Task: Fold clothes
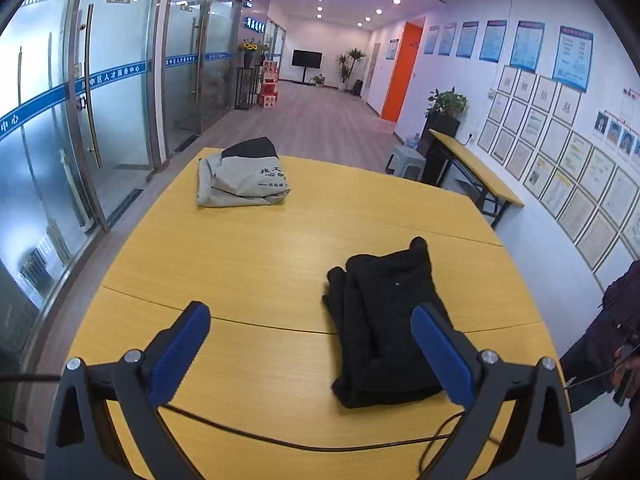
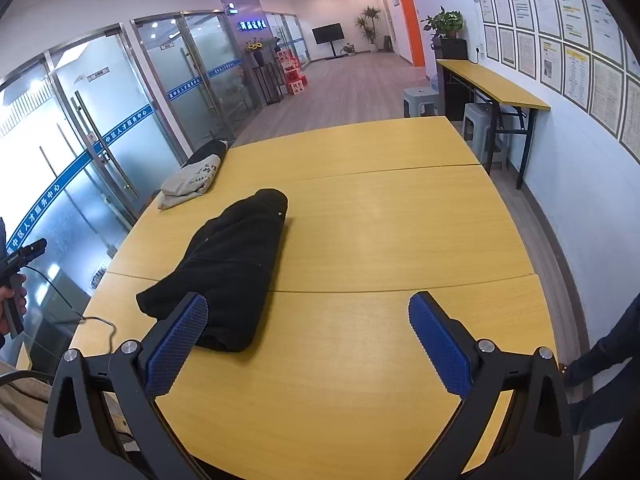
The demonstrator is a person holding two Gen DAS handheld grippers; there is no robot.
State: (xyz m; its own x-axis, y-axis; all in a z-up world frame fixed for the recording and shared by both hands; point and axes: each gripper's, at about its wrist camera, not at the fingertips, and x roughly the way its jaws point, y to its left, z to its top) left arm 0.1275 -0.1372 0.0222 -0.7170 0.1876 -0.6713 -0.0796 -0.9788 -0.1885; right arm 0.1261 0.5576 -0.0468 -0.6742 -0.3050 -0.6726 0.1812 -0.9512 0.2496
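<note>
A folded black garment lies on the yellow table, near its front right. My left gripper hovers open above the table, its right finger over the garment's near edge, nothing held. In the right wrist view the same black garment sits left of centre. My right gripper is open above bare table, its left finger in front of the garment's near end. A folded grey and black garment rests at the table's far left corner, also seen as the grey bundle.
A black cable trails across the table's near edge. A person's sleeve and hand stand at the right. Glass doors line the left; a narrow side table and grey stools stand by the right wall.
</note>
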